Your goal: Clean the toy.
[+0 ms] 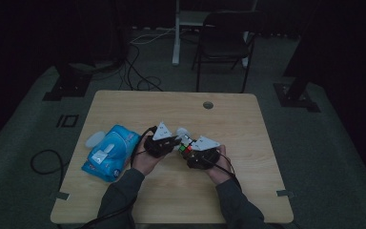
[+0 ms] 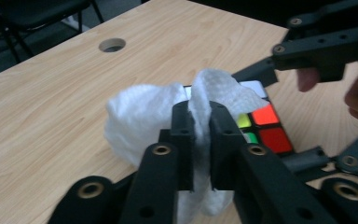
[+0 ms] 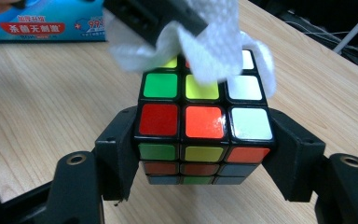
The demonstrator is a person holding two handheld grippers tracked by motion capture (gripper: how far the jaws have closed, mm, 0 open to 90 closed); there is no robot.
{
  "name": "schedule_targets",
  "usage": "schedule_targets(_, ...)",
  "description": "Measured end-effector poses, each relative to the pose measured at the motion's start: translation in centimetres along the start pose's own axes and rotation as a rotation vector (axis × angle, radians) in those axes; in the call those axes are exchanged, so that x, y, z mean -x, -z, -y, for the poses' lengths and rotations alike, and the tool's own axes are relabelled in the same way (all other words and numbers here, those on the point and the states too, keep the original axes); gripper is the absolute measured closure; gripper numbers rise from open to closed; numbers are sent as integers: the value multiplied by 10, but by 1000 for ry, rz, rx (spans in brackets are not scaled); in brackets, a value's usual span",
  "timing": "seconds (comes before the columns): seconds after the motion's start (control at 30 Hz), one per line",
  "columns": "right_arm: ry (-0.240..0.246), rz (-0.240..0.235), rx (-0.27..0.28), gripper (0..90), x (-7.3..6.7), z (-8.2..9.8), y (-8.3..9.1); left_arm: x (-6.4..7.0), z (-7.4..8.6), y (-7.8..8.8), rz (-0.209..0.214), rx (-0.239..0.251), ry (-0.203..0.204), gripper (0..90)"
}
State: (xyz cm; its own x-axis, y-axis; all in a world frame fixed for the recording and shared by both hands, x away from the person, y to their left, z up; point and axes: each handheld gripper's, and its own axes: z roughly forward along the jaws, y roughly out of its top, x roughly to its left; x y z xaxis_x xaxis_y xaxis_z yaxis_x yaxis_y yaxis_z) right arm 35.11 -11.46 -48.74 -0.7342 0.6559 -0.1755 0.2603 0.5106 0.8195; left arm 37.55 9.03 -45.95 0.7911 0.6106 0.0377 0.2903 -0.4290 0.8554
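Note:
A scrambled puzzle cube (image 3: 204,121) with red, orange, green, yellow and white tiles sits clamped between the jaws of my right gripper (image 3: 204,154), just above the table. My left gripper (image 2: 201,140) is shut on a crumpled white wipe (image 2: 140,116), which lies against the cube's top face (image 2: 263,126). From the right gripper view the wipe (image 3: 214,42) covers the far tiles of that face. In the high view both grippers meet at the table's middle, left gripper (image 1: 175,140) and right gripper (image 1: 190,149), with the cube (image 1: 186,147) between them.
A blue pack of wet wipes (image 1: 109,151) lies at the table's left, with a white lid-like piece (image 1: 94,139) beside it. The wooden table (image 1: 228,124) has a cable hole (image 1: 208,104) near its far edge. A dark chair (image 1: 224,45) stands beyond it.

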Motion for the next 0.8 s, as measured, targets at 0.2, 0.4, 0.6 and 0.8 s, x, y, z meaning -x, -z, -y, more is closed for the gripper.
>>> schedule_targets(0.2,1,-8,22,344,0,-1,3,-8,3,0,-8,1,37,863)
schedule_targets(0.4,-10,-23,46,344,2,-2,6,-13,8,-5,4,-16,60,863)
schedule_targets(0.6,-37,-50,74,344,6,-2,9,-15,12,-8,39,-5,88,863)
schedule_targets(0.8,-54,-64,88,344,9,-1,11,-17,14,-9,62,-17,82,863)
